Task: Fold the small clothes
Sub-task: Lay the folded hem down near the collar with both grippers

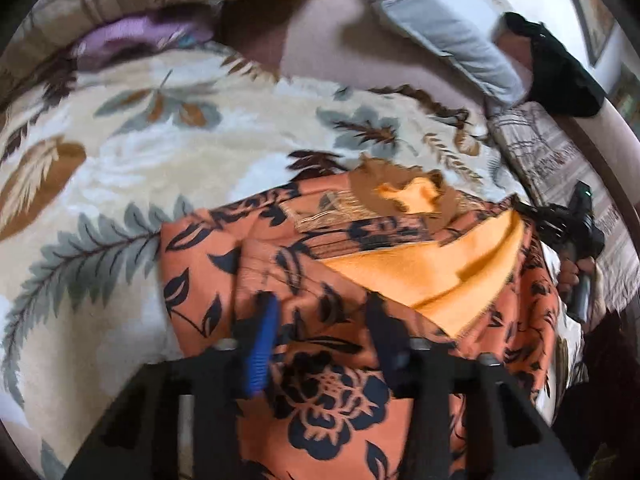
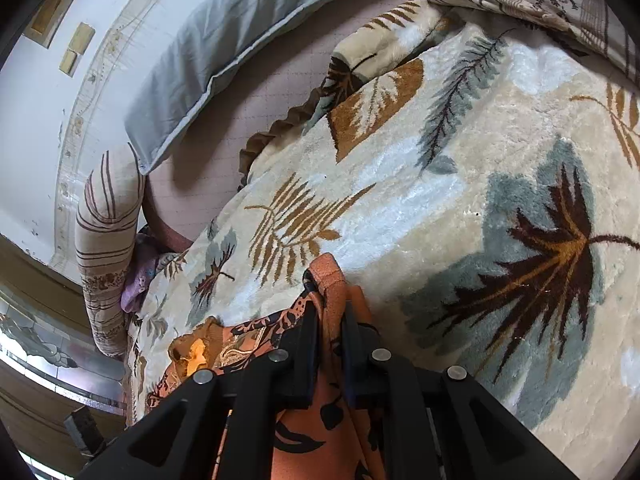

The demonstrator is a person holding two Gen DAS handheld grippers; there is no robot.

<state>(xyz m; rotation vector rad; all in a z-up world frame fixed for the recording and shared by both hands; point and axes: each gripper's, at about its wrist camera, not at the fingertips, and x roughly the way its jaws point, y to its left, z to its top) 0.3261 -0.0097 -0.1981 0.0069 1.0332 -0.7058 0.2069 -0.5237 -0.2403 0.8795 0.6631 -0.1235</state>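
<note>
An orange garment (image 1: 320, 380) with a black flower print lies on a leaf-patterned blanket (image 1: 200, 152), part of it turned back so its plain yellow-orange lining (image 1: 440, 272) shows. My left gripper (image 1: 322, 316) hovers over the garment's near part, its fingers apart with the cloth lying flat under the gap; this view is blurred. In the right wrist view my right gripper (image 2: 330, 320) is shut on an edge of the orange garment (image 2: 320, 432), and a fold of it sticks up between the fingers. The same gripper (image 1: 576, 224) and the hand holding it appear at the garment's right edge.
A grey pillow (image 2: 240, 40) and a striped quilt (image 2: 104, 240) lie along the wall side of the bed. A purple cloth (image 1: 120, 40) sits at the blanket's far edge, and a black cloth (image 1: 560, 72) lies beyond the pillow. Blanket (image 2: 440, 200) spreads wide around the garment.
</note>
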